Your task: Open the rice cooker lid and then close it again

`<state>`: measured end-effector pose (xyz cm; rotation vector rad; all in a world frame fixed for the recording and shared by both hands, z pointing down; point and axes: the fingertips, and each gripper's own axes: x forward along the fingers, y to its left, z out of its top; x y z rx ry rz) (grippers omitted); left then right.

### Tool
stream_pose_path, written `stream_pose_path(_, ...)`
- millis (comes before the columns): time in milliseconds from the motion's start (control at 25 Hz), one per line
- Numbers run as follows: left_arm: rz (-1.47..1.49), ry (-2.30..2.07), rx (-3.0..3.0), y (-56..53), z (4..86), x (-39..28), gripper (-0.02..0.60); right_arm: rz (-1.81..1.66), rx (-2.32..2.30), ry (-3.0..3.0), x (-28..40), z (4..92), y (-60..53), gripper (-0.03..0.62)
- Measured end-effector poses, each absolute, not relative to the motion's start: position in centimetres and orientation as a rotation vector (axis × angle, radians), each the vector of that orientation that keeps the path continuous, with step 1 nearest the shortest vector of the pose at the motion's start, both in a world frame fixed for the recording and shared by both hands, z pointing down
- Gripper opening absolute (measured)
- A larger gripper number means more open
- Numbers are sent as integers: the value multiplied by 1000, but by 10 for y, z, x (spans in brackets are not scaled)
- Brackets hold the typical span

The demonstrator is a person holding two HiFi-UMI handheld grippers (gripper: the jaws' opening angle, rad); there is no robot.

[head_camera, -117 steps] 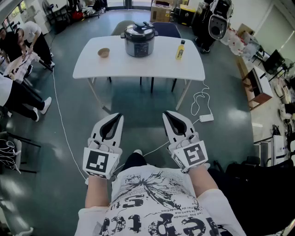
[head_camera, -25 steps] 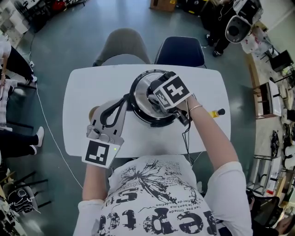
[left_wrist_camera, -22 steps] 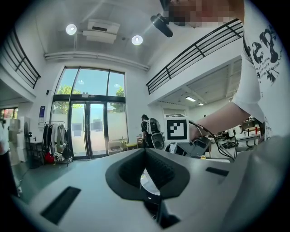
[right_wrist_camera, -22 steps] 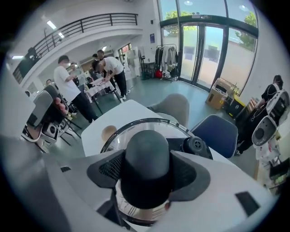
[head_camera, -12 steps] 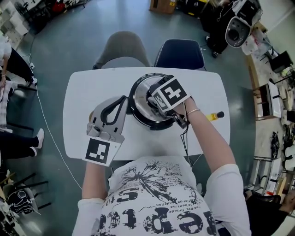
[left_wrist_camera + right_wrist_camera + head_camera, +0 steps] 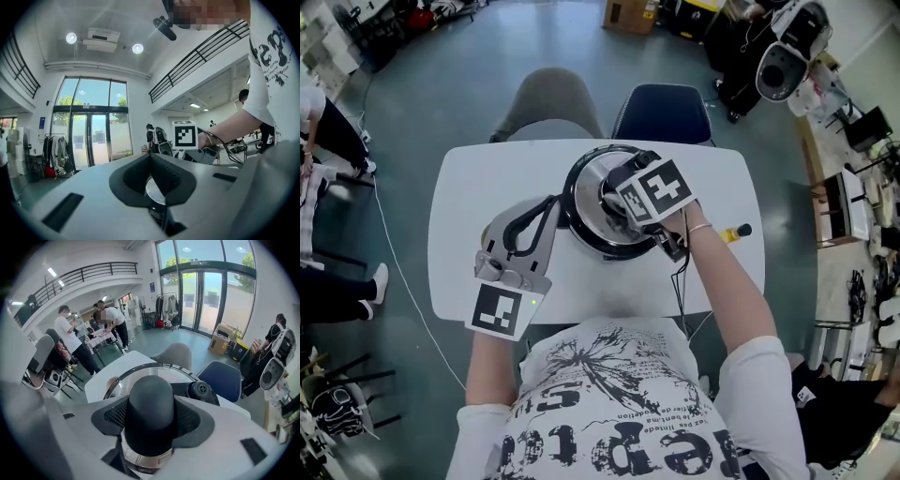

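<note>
The rice cooker (image 6: 586, 208) stands in the middle of the white table (image 6: 478, 178), its silver lid (image 6: 161, 375) down. My right gripper (image 6: 625, 202) points steeply down onto the lid. In the right gripper view its jaws (image 6: 151, 419) are shut on the lid's black knob (image 6: 151, 404), pads pressing both sides. My left gripper (image 6: 553, 202) lies level at the cooker's left side, tips close to its black rim. In the left gripper view its tips (image 6: 151, 159) meet and nothing shows clamped between them. The right gripper's marker cube (image 6: 185, 135) shows beyond.
A small brown bowl (image 6: 491, 228) peeks out beside the left gripper. A yellow bottle (image 6: 732, 232) lies to the right of the cooker. A grey chair (image 6: 551, 98) and a blue chair (image 6: 666, 103) stand behind the table. People stand far left.
Several seconds ago both grippers hung low, far from the table. Over the last second the right gripper's cube shifted slightly right on the lid; the left gripper barely moved.
</note>
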<state>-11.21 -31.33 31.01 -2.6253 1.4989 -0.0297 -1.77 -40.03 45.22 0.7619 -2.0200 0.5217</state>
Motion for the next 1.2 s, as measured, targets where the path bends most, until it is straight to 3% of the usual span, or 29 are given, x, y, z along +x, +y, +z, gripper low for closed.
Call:
stream_pose_path(440, -20, 1442, -2663, -258, 315, -107, 14, 499, 893, -2020, 23, 428, -337, 291)
stream_pose_path(1200, -88, 1267, -2767, -129, 344, -68, 14, 642, 1030, -1951, 96, 467, -160, 291)
